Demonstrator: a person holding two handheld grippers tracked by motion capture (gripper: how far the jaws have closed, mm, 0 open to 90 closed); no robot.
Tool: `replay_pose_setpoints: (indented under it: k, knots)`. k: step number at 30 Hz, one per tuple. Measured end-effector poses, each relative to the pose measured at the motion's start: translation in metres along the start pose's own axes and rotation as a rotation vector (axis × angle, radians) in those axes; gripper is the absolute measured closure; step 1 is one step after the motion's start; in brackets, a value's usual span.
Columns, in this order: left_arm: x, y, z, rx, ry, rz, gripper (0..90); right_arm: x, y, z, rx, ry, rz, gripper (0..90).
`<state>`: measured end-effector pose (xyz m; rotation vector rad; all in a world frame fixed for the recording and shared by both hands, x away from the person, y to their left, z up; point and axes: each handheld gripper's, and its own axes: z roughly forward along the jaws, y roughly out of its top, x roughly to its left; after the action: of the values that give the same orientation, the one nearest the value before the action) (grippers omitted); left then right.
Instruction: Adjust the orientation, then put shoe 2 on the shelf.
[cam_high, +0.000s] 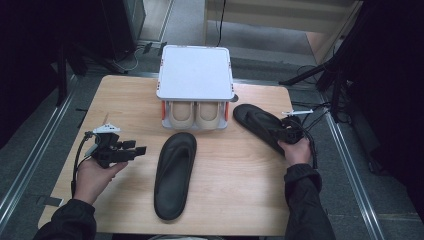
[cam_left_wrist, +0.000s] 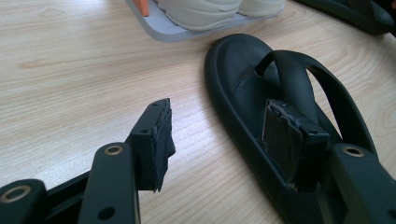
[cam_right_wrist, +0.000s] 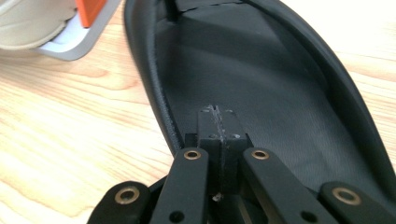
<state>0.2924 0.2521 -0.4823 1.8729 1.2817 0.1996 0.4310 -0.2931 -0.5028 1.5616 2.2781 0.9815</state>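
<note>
Your left gripper (cam_high: 141, 149) hovers over the left part of the wooden table (cam_high: 235, 200), jaws spread wide with bare table between them. In the left gripper view the two pads stand well apart; the left pad (cam_left_wrist: 159, 140) has worn, ragged foam, and the right pad (cam_left_wrist: 285, 135) sits in line with the near flip-flop (cam_left_wrist: 243, 88) behind it. Nothing is between the pads, and whether the right one touches the sandal's rim you cannot tell from here.

That near black flip-flop (cam_high: 175, 172) lies sole-down at table centre, toe end toward the shoe rack (cam_high: 195, 70), just right of your left gripper and apart from it.

Your right gripper (cam_high: 285, 131) is over the second black flip-flop (cam_high: 257, 120), which lies angled at the table's right, its toe end close to the rack's right side. In the right gripper view the jaws are pressed fully together, pad against pad, above the footbed (cam_right_wrist: 261, 70). No strap or rim shows pinched between them; whether the tips rest on the footbed is unclear.

The rack is a grey two-tier stand with orange posts (cam_high: 163, 110); a pair of beige shoes (cam_high: 195, 114) sits on its lower shelf, toes facing you.
</note>
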Motion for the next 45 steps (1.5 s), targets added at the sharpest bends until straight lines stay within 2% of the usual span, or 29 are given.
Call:
replay_pose_setpoints:
  k: [5,11,18,21,25,27,30,35,38,41,45]
  knots:
    - [-0.001,0.000,-0.001,-0.006,-0.001,0.005,42.3,0.015,-0.001,0.002,0.011,0.009,-0.006,90.0]
    - [0.000,0.000,-0.003,-0.018,0.000,0.005,41.8,0.027,-0.002,0.005,0.009,0.041,-0.006,90.0]
    - [-0.001,-0.001,0.000,-0.006,0.000,0.012,41.7,0.042,0.000,0.008,0.002,0.080,-0.010,90.0]
    - [-0.001,-0.001,0.000,0.002,0.000,0.013,41.6,0.045,0.001,0.008,-0.001,0.070,-0.026,90.0]
    - [-0.001,0.000,0.000,-0.006,0.002,0.013,41.7,0.042,0.003,-0.002,-0.037,0.069,-0.031,90.0]
    - [0.000,0.000,0.000,-0.007,-0.023,0.001,41.7,0.040,0.004,-0.010,-0.066,0.070,-0.019,90.0]
    - [0.001,0.000,0.000,-0.001,-0.026,-0.002,41.6,0.036,0.006,-0.020,-0.104,0.069,-0.014,90.0]
    - [0.001,0.000,0.001,0.001,-0.022,-0.007,41.5,0.026,0.006,-0.031,-0.140,0.057,-0.008,85.3]
    - [0.002,-0.001,0.003,0.003,-0.018,-0.008,41.5,0.018,0.004,-0.032,-0.144,0.056,-0.017,82.0]
    - [0.002,0.000,0.003,0.009,-0.025,-0.010,41.4,0.011,0.004,-0.031,-0.144,0.053,-0.001,78.8]
    - [0.003,-0.001,0.004,0.010,-0.022,-0.010,41.3,0.005,0.006,-0.031,-0.160,0.035,-0.008,69.5]
